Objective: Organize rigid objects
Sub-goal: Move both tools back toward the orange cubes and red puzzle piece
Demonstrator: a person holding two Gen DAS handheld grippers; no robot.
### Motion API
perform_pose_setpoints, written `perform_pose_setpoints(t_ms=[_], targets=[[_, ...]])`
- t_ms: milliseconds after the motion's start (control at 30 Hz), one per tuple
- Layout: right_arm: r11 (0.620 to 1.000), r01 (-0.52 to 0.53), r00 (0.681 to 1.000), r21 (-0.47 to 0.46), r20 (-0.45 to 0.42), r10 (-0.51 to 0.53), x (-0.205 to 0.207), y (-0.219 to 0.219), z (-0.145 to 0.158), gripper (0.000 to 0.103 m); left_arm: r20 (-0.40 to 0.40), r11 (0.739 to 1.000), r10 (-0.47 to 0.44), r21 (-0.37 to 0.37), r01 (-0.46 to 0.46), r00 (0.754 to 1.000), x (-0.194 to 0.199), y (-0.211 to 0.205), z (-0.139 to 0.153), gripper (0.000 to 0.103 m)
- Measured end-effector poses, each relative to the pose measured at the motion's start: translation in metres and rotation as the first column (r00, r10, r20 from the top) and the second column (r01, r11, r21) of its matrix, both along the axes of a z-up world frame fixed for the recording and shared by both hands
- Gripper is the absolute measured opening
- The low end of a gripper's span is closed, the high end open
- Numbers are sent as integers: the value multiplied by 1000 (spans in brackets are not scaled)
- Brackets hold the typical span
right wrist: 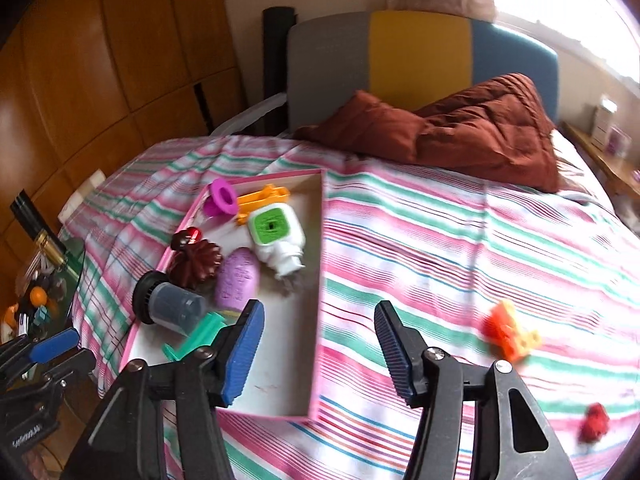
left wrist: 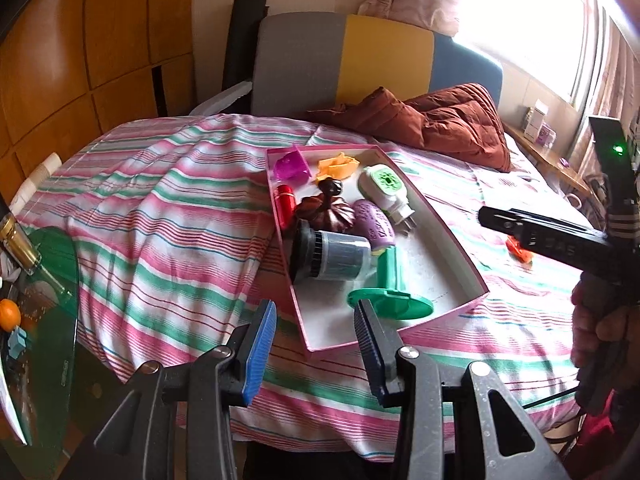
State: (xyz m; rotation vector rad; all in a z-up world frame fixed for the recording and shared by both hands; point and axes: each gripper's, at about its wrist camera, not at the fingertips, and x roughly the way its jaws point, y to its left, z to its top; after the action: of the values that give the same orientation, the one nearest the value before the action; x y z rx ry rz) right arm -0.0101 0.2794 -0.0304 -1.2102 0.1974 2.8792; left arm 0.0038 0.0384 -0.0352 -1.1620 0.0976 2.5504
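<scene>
1. The left gripper (left wrist: 316, 338) is held released, with nothing between its blue pads, at lower centre of its view.
2. The right gripper (right wrist: 320, 350) is likewise spread wide and empty.
3. The pink box (right wrist: 320, 280), left of centre, is filled with small objects.
4. An orange toy (right wrist: 508, 336) and a red piece (right wrist: 595, 422) are seen loose on the striped bedsheet (right wrist: 440, 240), at lower right.

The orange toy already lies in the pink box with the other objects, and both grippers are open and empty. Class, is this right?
Not quite. The right wrist view shows the orange toy on the striped bedspread, outside the pink box. The left gripper and right gripper are indeed open and empty.
</scene>
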Motion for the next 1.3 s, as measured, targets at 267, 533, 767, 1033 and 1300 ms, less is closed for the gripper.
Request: perform_pose_setpoints(t_ms=[267,533,767,1033,1300], targets=[[991,132,991,8,1,-132,36,60,5,65,-2,997,-72,-15,72,997,4,25,3,41],[943,332,943,33,12,-332,77,141,8,70,-17,983,-184,-16,184,983,9,64,12,41],[843,537,843,18,18,-537,118,218,-1,73,-11,963,-265,-43,265,964,14,102,13,41],[729,681,733,-77,93,-674,144,266,-24,74,-14,940,-332,-90,330,943,19,143,17,41],[716,692,722,-97,116,-682,144,268,-23,78,-11,914,-393,-118,389,919,20,185,19,41]])
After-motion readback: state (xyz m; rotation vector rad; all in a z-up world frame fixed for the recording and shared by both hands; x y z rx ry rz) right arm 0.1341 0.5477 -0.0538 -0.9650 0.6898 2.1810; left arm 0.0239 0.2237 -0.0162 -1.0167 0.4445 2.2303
